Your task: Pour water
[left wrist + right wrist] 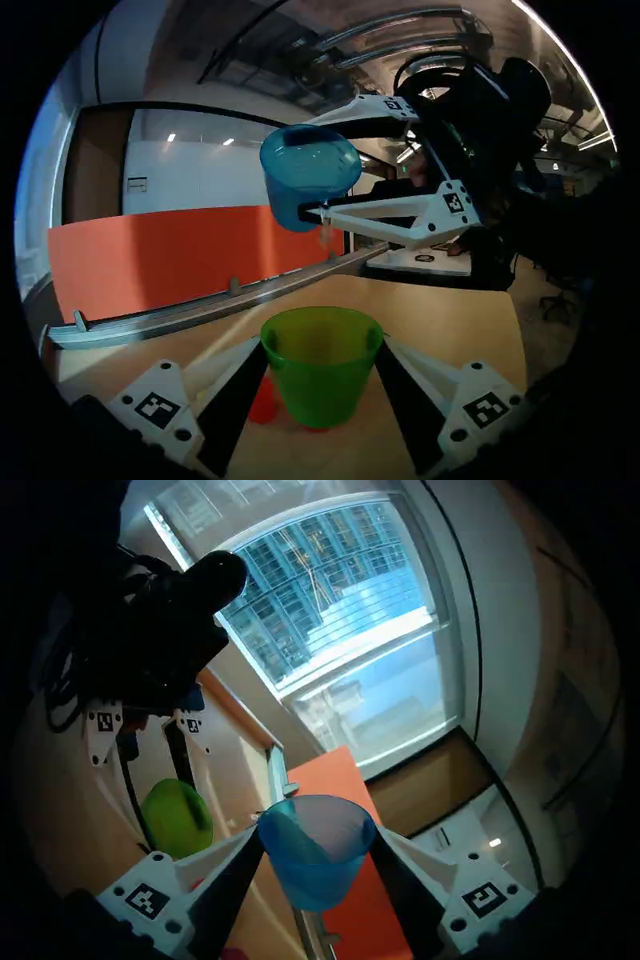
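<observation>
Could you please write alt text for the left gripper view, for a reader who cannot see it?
The right gripper holds a blue cup tilted above a green cup, which the left gripper grips upright on a wooden table; an orange panel stands behind.

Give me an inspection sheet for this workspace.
Surface: wooden table.
Job's things: green cup upright, apparently resting on the table; blue cup raised above it, tilted, water inside; stream too faint to confirm.
Clutter: red object beside the green cup's base, partly hidden.
Grippers: left gripper shut on green cup; right gripper shut on blue cup.
Cables: black cable looped over the right gripper's body.
Surroundings: orange panel, large window, ceiling pipes.
</observation>
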`<state>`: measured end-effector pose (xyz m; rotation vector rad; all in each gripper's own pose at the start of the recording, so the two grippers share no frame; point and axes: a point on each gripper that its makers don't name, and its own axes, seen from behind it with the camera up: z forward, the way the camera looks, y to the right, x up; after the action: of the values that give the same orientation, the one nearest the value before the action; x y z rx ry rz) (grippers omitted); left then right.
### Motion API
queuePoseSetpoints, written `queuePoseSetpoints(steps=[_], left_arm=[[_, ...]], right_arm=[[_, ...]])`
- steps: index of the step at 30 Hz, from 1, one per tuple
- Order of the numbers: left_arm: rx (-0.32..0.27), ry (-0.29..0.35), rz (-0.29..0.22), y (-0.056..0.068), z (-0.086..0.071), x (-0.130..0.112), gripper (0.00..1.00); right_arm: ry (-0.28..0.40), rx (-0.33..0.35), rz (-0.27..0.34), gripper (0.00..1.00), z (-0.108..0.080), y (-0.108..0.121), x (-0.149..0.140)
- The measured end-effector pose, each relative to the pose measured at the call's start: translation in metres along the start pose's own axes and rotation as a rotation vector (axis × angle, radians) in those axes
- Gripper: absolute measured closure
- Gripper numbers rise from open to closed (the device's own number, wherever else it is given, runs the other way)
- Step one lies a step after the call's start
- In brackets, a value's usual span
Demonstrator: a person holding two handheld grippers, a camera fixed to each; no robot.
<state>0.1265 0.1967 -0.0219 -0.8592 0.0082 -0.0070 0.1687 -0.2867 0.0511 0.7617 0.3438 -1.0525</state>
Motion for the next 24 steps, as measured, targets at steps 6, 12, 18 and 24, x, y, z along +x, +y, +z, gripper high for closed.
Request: queuePoseSetpoints(steps=[6, 12, 18, 24], left_arm=[[-0.002, 0.002, -0.001, 0.0008, 0.0005, 0.0012, 0.13], [-0.004, 0.001, -0.001, 0.0008, 0.0002, -0.0004, 0.13], [-0.005, 0.001, -0.002, 0.001, 0.0, -0.0009, 0.13], [-0.006, 0.002, -0.001, 0.0011, 0.0, -0.0005, 0.13]], right_arm=[[-0.004, -0.005, -0.041, 0.09, 0.0022, 0.0012, -0.0016], [-0.007, -0.012, -0.064, 0.09, 0.0031, 0.0032, -0.0025], [-0.008, -0.022, -0.096, 0.09, 0.0051, 0.0055, -0.0032], [-0.008, -0.027, -0.124, 0.09, 0.0067, 0.0076, -0.0023]])
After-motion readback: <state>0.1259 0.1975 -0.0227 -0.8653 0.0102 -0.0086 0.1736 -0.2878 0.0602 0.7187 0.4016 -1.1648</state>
